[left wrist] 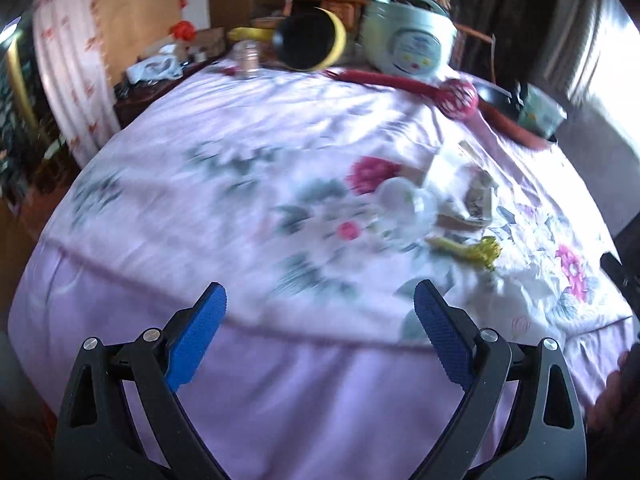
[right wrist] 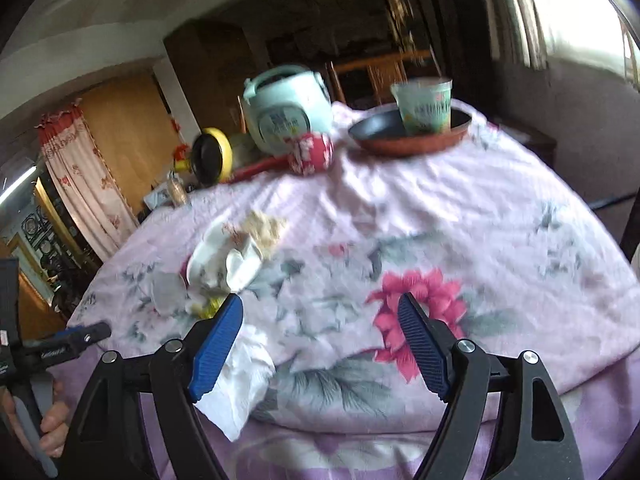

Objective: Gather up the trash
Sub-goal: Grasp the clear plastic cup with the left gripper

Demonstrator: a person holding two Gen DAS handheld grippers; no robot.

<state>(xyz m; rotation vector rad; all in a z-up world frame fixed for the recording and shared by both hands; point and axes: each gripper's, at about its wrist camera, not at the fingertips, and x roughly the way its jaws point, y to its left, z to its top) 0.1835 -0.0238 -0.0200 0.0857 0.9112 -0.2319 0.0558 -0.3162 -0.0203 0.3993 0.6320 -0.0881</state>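
2 claws, left claw (left wrist: 320, 300) and right claw (right wrist: 320, 316), gape empty; 1 white tissue (right wrist: 240, 380), 1 cup (right wrist: 424, 106).

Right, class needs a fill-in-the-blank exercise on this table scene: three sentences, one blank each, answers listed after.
1. Both the left gripper and the right gripper have jaws that stand ____.
2. The green cup stands inside a dark ____ with a reddish outside.
3. The crumpled white tissue lies near the table's front ____.

Answers: open; pan; edge
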